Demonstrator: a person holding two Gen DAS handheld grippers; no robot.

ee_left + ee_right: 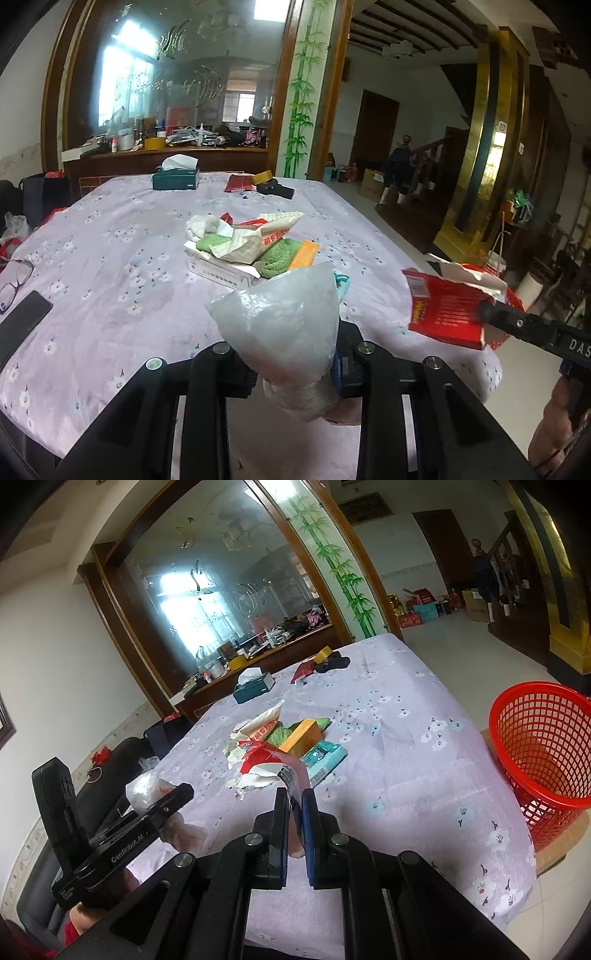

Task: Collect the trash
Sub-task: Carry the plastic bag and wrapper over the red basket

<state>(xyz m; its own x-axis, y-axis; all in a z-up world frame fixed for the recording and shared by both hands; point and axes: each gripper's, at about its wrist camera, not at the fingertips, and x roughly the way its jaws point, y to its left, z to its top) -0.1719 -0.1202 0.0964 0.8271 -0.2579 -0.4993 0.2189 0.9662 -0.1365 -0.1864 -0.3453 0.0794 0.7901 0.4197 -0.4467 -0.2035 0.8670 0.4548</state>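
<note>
Closest up, the left gripper (295, 369) is clamped on a crumpled clear bag (284, 325), held up above the surface (110, 258) with its lilac flowered cloth. The right gripper (294, 805) has its jaws squeezed together on a torn red wrapper (266, 760), which is also off the surface. Just past both there's a pile of trash (251, 247) sitting mid-surface: white carton, green cloths, orange box, a crumpled white packet, plus a teal pack (323, 758) at its near side. A red mesh basket (543, 753) stands on the floor off the right edge of the surface. Glasses (16, 275) and a phone (22, 317) lie on the left edge. At the far end are a tissue box (176, 176), a tape roll (263, 177) and some dark bits.
</note>
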